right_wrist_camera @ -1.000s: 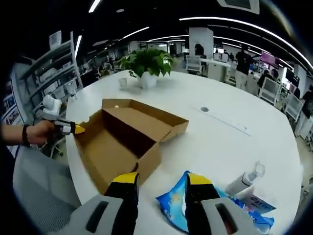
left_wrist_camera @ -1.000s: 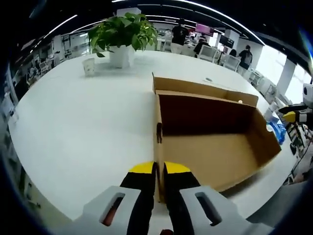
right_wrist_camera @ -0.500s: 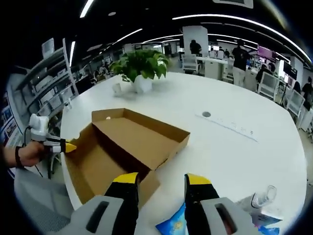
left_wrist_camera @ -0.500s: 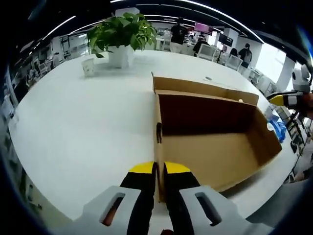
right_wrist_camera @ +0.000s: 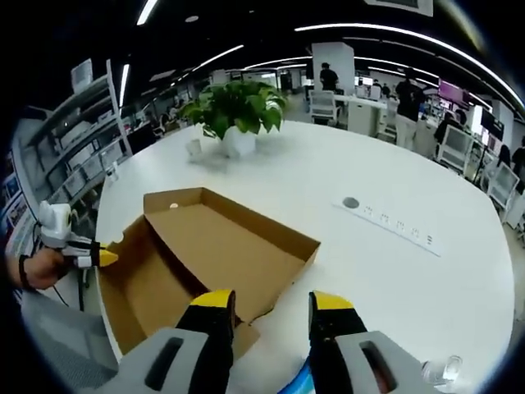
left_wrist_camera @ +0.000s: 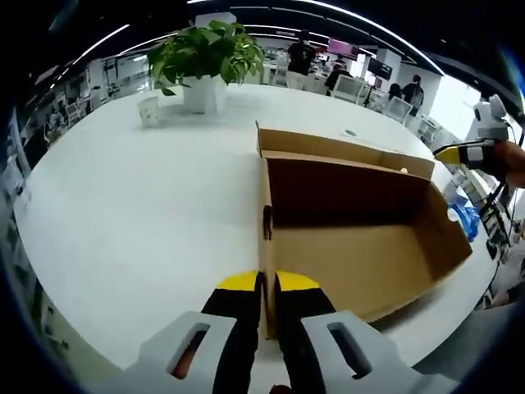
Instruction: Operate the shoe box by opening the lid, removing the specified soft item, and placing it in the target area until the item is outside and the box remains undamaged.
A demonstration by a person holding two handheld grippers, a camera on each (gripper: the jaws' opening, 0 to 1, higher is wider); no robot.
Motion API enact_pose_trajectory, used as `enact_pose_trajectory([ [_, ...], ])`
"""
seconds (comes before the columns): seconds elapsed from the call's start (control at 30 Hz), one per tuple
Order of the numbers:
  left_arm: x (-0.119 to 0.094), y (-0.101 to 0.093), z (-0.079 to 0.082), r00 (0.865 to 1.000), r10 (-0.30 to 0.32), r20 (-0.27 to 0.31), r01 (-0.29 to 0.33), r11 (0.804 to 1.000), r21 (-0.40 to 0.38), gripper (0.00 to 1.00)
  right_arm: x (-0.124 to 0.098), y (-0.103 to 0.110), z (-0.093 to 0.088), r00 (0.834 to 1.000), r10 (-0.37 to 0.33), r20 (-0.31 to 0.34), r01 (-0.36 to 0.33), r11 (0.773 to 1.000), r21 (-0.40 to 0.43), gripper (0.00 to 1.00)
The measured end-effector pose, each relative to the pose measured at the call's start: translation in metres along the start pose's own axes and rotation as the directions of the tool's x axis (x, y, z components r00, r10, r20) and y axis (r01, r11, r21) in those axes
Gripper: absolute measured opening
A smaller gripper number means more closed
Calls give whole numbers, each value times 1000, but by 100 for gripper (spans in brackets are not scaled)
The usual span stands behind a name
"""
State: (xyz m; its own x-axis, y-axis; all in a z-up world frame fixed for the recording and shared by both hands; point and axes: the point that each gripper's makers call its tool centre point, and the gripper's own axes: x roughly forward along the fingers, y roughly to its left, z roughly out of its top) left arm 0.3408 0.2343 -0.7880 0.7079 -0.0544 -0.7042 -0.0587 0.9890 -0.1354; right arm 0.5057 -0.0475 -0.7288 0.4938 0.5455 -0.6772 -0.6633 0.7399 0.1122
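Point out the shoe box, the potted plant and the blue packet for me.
shoe box (right_wrist_camera: pixel 221 246): right gripper view, inner floor.
potted plant (left_wrist_camera: pixel 205 51): left gripper view, leaves.
blue packet (left_wrist_camera: pixel 467 220): left gripper view, visible edge beyond the box's far corner.

A broad white surface (right_wrist_camera: pixel 394 271) carries an open cardboard shoe box (right_wrist_camera: pixel 205 263) at its near edge. Toward the far edge stand a potted plant (right_wrist_camera: pixel 234 115) and, just beside it, a small white cup (left_wrist_camera: pixel 149 111). A blue packet (left_wrist_camera: pixel 466 220) lies near the box's end.
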Motion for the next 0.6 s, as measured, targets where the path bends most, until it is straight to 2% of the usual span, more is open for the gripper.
enact_pose_trajectory([
  [0.43, 0, 0, 0, 1000, 0, 0, 0, 1000, -1, 4, 37, -15, 13, 1000, -21, -23, 23, 998, 64, 28],
  [0.6, 1, 0, 0, 1000, 1, 0, -1, 1000, 5, 4, 47, -20, 13, 997, -49, -52, 54, 993, 108, 24],
])
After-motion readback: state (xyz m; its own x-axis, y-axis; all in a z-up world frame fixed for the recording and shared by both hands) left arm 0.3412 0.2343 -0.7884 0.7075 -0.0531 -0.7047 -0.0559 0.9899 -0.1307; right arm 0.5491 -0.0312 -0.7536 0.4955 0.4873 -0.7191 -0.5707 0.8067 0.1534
